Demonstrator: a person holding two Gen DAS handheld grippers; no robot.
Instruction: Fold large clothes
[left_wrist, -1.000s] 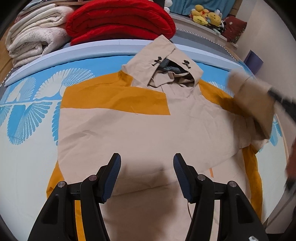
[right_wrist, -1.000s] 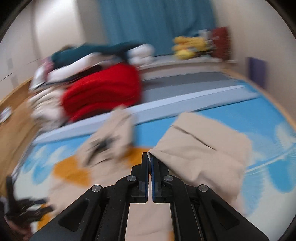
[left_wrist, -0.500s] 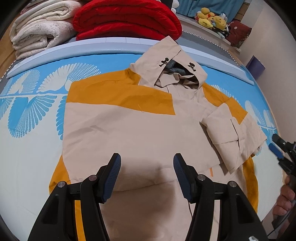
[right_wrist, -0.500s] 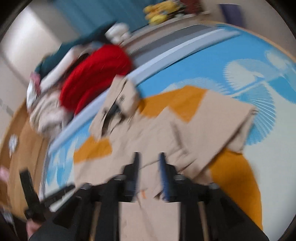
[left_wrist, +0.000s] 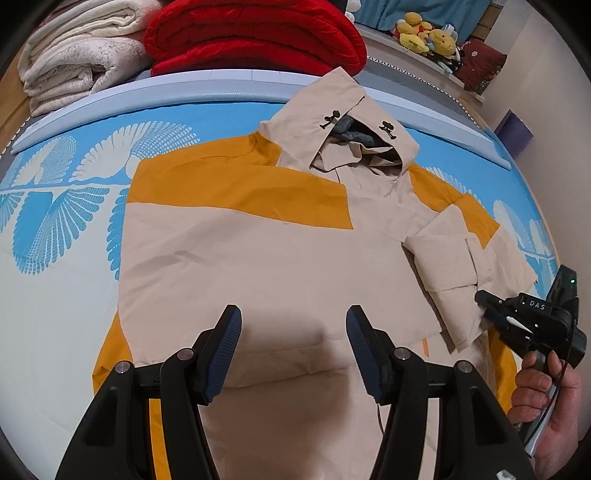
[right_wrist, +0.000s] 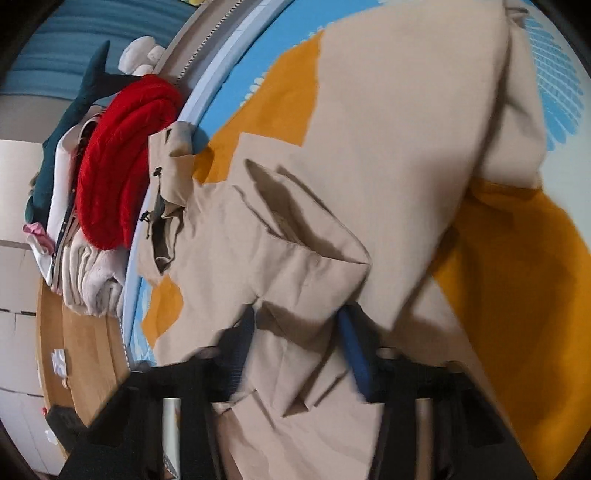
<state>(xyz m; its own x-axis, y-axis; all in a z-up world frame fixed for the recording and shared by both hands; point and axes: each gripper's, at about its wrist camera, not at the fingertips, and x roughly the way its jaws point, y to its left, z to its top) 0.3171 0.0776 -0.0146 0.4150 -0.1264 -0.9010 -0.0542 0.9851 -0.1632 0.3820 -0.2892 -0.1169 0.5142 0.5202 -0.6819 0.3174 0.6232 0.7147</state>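
Observation:
A beige and orange hooded jacket (left_wrist: 277, 266) lies flat on the blue patterned bed cover (left_wrist: 74, 221), hood (left_wrist: 354, 122) at the far end. Its right sleeve (left_wrist: 454, 258) lies folded in over the jacket's right side. My left gripper (left_wrist: 293, 343) hovers open above the lower body of the jacket, nothing between its fingers. A hand (left_wrist: 546, 398) holds my right gripper (left_wrist: 482, 299) low at the sleeve's near edge. In the right wrist view the right gripper (right_wrist: 295, 347) is rolled sideways and its jaws are closing, with a beige fold of the sleeve (right_wrist: 303, 280) between them.
At the head of the bed a red folded blanket (left_wrist: 255, 33) sits next to cream blankets (left_wrist: 81, 51). Plush toys (left_wrist: 424, 33) sit at the far right by the wall. A pale blue border (left_wrist: 184, 92) edges the cover. Wooden floor (right_wrist: 81, 350) lies beside the bed.
The right gripper let go of the lifted sleeve, which now lies folded on the jacket. It then dropped, rolled sideways and came to the sleeve's near edge. The left gripper stayed put.

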